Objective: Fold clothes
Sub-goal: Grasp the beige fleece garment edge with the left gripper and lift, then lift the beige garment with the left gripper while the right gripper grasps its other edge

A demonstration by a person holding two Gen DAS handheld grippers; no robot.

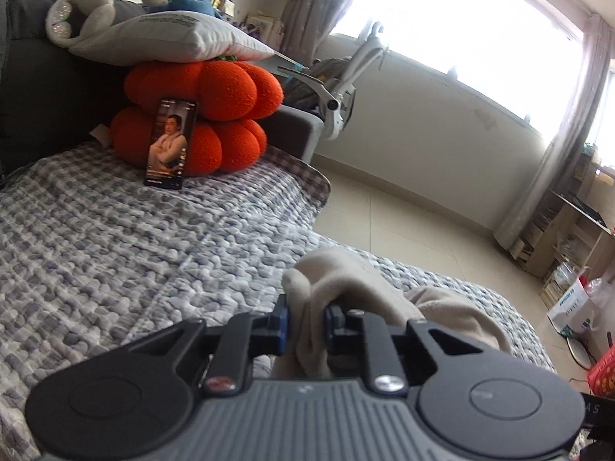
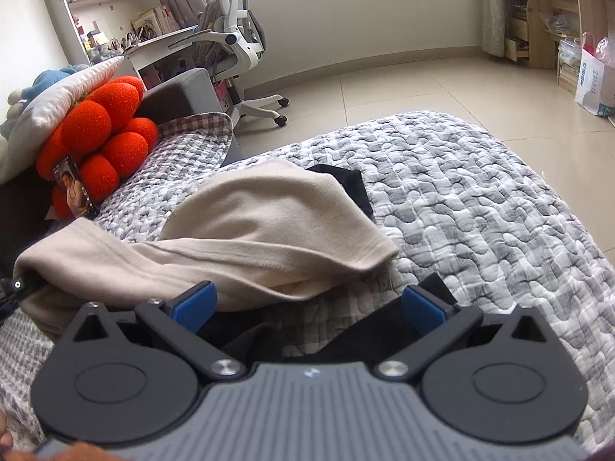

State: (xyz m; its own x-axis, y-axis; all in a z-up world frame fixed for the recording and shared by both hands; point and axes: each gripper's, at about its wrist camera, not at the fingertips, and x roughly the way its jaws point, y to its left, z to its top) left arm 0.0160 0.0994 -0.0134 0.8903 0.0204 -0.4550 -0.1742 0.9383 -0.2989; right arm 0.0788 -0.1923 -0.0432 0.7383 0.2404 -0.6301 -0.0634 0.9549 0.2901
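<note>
A beige garment (image 2: 269, 230) lies bunched on the grey quilted bedspread (image 2: 480, 207), partly lifted at its left end. My left gripper (image 1: 306, 320) is shut on a fold of that beige garment (image 1: 338, 288), the cloth pinched between its blue pads. In the right wrist view my right gripper (image 2: 308, 305) stands open above the bed, nothing between its fingers. A black garment (image 2: 346, 180) peeks out from under the beige one, and more black cloth (image 2: 246, 342) lies just below the right gripper.
Two orange plush cushions (image 1: 203, 115) with a white pillow on top sit at the head of the bed, a phone (image 1: 169, 142) leaning on them. A white office chair (image 2: 238, 42) and a desk stand beyond the bed. Shelves and bags (image 2: 592, 80) line the right wall.
</note>
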